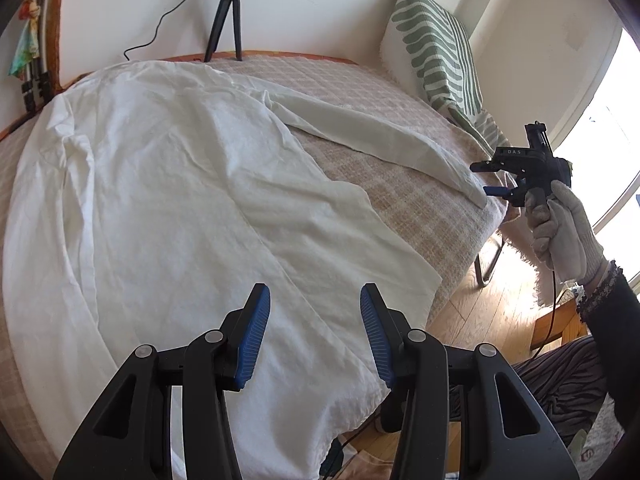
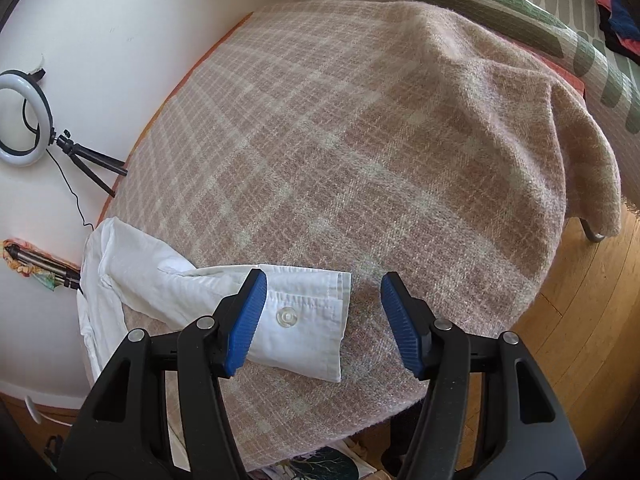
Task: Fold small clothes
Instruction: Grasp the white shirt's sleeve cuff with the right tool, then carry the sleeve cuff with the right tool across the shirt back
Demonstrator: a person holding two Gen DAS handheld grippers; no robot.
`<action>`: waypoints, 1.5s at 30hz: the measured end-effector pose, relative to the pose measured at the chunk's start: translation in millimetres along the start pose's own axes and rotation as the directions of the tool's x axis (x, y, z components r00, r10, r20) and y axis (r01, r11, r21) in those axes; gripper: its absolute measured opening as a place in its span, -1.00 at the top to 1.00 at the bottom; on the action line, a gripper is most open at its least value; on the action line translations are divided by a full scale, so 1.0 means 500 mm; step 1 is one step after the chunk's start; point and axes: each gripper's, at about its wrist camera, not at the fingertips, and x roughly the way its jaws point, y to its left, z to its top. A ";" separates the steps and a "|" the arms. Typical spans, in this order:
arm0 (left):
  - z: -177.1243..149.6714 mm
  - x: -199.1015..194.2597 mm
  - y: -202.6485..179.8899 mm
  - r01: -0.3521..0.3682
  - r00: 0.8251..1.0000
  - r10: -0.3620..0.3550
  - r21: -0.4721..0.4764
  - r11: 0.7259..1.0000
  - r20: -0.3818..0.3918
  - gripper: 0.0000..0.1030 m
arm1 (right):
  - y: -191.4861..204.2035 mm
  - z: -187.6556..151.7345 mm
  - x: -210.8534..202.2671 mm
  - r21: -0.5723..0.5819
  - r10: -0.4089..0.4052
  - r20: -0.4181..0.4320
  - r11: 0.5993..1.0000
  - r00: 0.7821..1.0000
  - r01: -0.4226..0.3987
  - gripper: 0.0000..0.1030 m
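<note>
A white long-sleeved shirt [image 1: 160,184] lies spread over a pink checked blanket [image 1: 400,184]. One sleeve [image 1: 368,132] stretches out to the right. My left gripper [image 1: 314,312] is open and empty, just above the shirt's near hem. My right gripper [image 2: 322,300] is open over the sleeve's buttoned cuff [image 2: 304,320], with its left finger above the cuff and nothing between the pads. In the left wrist view the right gripper [image 1: 492,180] shows at the sleeve's end, held by a gloved hand.
A green-patterned pillow [image 1: 436,40] leans at the back right. A ring light on a small tripod [image 2: 28,120] stands against the white wall. The blanket's edge drops to a wooden floor [image 2: 580,320] at the right.
</note>
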 end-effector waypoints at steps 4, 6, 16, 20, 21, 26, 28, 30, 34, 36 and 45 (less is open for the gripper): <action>0.000 -0.001 0.003 -0.007 1.000 0.007 -0.005 1.000 0.003 0.12 | 0.013 -0.006 0.005 -0.013 0.038 -0.005 0.999 0.999 -0.039 -0.12; -0.002 -0.002 0.004 -0.013 1.000 0.013 -0.004 1.000 0.004 0.12 | 0.027 -0.009 0.008 -0.023 0.044 -0.010 0.999 0.999 -0.045 0.23; -0.005 -0.015 0.038 -0.033 0.999 0.034 -0.071 0.997 0.022 0.12 | 0.167 -0.062 -0.065 -0.158 0.233 0.035 0.961 0.972 -0.225 0.84; 0.001 -0.023 0.058 -0.037 0.999 0.042 -0.112 0.993 0.035 0.12 | 0.267 -0.134 -0.091 -0.276 0.341 -0.016 0.902 0.940 -0.332 0.84; 0.001 -0.025 0.061 -0.036 0.998 0.041 -0.123 0.992 0.039 0.12 | 0.293 -0.158 -0.092 -0.309 0.359 -0.037 0.884 0.933 -0.352 0.84; -0.001 -0.034 0.090 -0.030 0.998 0.039 -0.186 0.982 0.047 0.12 | 0.406 -0.292 -0.061 -0.470 0.356 -0.177 0.789 0.917 -0.397 0.88; -0.003 -0.037 0.103 -0.023 0.998 0.035 -0.220 0.975 0.049 0.12 | 0.436 -0.343 -0.043 -0.520 0.334 -0.237 0.750 0.912 -0.410 0.89; -0.006 -0.040 0.111 -0.019 0.998 0.032 -0.241 0.970 0.050 0.12 | 0.452 -0.390 -0.025 -0.567 0.301 -0.288 0.711 0.909 -0.416 0.90; -0.004 -0.042 0.103 -0.012 0.998 0.025 -0.227 0.974 0.058 0.12 | 0.456 -0.427 -0.015 -0.613 0.265 -0.314 0.677 0.912 -0.408 0.91; 0.000 -0.038 0.084 -0.008 0.998 0.020 -0.188 0.982 0.059 0.12 | 0.446 -0.415 -0.023 -0.596 0.289 -0.328 0.675 0.899 -0.435 0.91; 0.030 -0.005 -0.101 -0.005 0.998 -0.001 0.098 0.995 0.069 -0.21 | 0.361 -0.250 -0.084 -0.488 0.339 -0.143 0.793 0.930 -0.364 -0.16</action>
